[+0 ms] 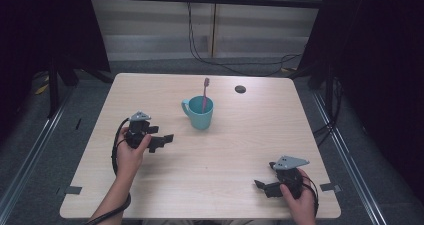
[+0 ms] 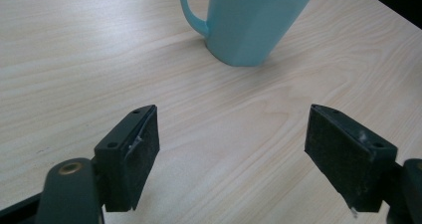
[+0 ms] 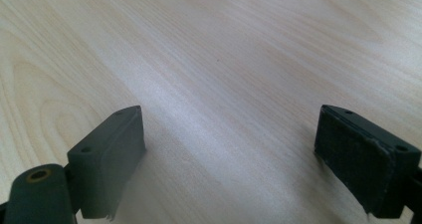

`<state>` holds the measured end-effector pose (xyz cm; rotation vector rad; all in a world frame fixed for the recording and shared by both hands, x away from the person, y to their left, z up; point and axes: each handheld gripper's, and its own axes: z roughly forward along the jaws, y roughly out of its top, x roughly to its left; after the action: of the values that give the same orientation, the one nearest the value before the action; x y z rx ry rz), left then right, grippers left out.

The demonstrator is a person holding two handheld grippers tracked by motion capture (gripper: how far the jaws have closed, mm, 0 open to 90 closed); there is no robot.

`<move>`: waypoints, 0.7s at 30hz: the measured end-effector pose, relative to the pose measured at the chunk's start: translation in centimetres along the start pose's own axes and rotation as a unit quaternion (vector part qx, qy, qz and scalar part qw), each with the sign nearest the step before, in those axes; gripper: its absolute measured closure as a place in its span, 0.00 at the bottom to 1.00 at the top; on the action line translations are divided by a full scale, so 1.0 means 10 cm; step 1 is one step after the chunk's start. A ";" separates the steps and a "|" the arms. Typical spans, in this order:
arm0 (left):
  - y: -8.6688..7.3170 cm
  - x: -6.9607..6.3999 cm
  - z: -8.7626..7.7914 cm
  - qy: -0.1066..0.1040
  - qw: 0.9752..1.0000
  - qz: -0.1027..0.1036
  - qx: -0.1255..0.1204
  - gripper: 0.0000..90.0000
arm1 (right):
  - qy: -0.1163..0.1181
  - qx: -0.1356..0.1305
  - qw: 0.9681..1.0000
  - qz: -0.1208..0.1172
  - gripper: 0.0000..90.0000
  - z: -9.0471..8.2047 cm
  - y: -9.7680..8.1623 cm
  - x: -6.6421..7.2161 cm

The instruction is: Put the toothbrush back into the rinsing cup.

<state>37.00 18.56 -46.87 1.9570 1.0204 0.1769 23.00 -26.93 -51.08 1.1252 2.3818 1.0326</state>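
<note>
Mug (image 1: 200, 113) first: teal, upright, it stands a little behind the middle of the table (image 1: 235, 150), nearer the far edge than the near one, with a pink toothbrush (image 1: 205, 92) leaning up out of it. Its handle points toward the left edge.

Starting at the left, we find the left gripper (image 1: 162, 140) just inside the left edge, aimed across at the mug. In the left gripper view its jaws stand spread wide with nothing but bare wood between them, and the mug's base and handle (image 2: 191, 12) rise close ahead, apart from the pads. We judge this the approach step: the reach for the mug is under way, and no contact has been made.

The next move calls for bringing the spread jaws forward around the mug's wall or handle, level enough not to knock it over, then closing. Which part suits the grasp we can't quite tell, since the rim is cut off in that close view.

At the right, near the front right corner, the right gripper (image 1: 262, 186) rests low over the table, jaws likewise spread and empty, well apart from the mug. A small dark disc (image 1: 240, 89) lies near the far edge.
</note>
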 end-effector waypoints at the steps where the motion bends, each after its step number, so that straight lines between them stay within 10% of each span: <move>1: -0.02 0.00 0.00 0.000 1.000 -0.002 0.001 0.24 | 0.000 0.000 1.000 0.000 0.13 0.00 0.00 0.00; 21: -0.22 0.00 -0.04 0.000 1.000 0.014 0.011 0.24 | 0.000 0.000 1.000 0.000 0.13 0.00 0.00 0.00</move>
<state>35.50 19.36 -48.32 1.9927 0.9983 0.1824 23.00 -26.93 -51.08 1.1251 2.3818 1.0322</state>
